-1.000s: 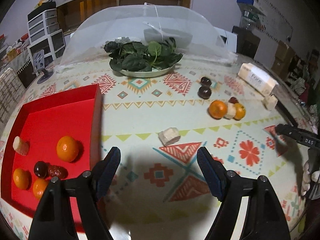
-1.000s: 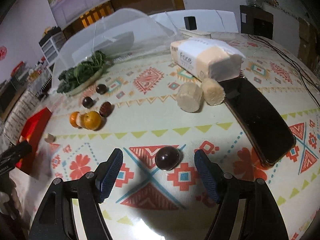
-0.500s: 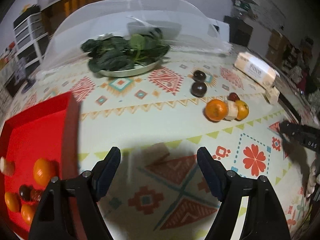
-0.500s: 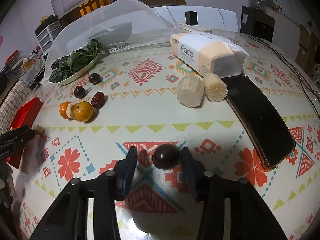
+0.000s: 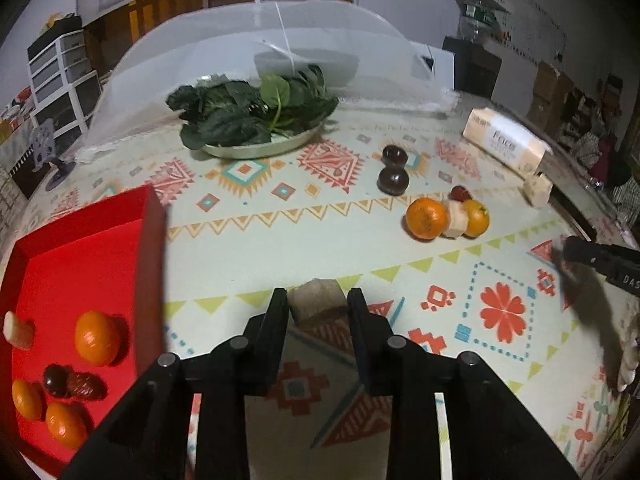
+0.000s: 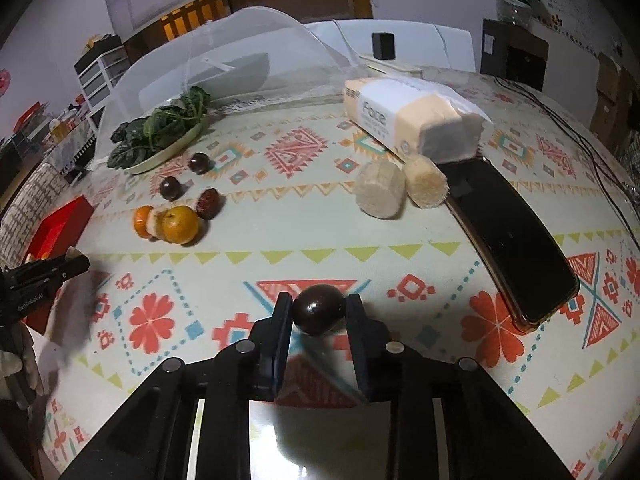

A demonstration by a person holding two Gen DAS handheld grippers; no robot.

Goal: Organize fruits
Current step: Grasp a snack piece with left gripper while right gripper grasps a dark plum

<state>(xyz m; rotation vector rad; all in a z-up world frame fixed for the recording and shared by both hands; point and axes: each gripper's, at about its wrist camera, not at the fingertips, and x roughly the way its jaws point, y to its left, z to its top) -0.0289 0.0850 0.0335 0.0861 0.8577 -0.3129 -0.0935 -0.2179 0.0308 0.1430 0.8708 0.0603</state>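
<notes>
- Spreading under everything, the patterned tabletop (image 5: 248,240) carries the red tray (image 5: 92,256) at its left side, oranges (image 5: 97,338) inside.
- Left gripper (image 5: 317,304) — jaws clenched on a pale banana chunk (image 5: 316,300), just right of the tray; its long axis can't be told.
- Right gripper (image 6: 318,310) — jaws grasping a dark plum (image 6: 319,309), long axis running jaw to jaw.

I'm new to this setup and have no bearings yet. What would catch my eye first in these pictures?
Most likely the red tray at the left, with oranges in it. Next, each gripper is closed on something: the left gripper on a pale chunk, the right gripper on a dark plum. Behind, a plate of greens sits before a white mesh cover.
</notes>
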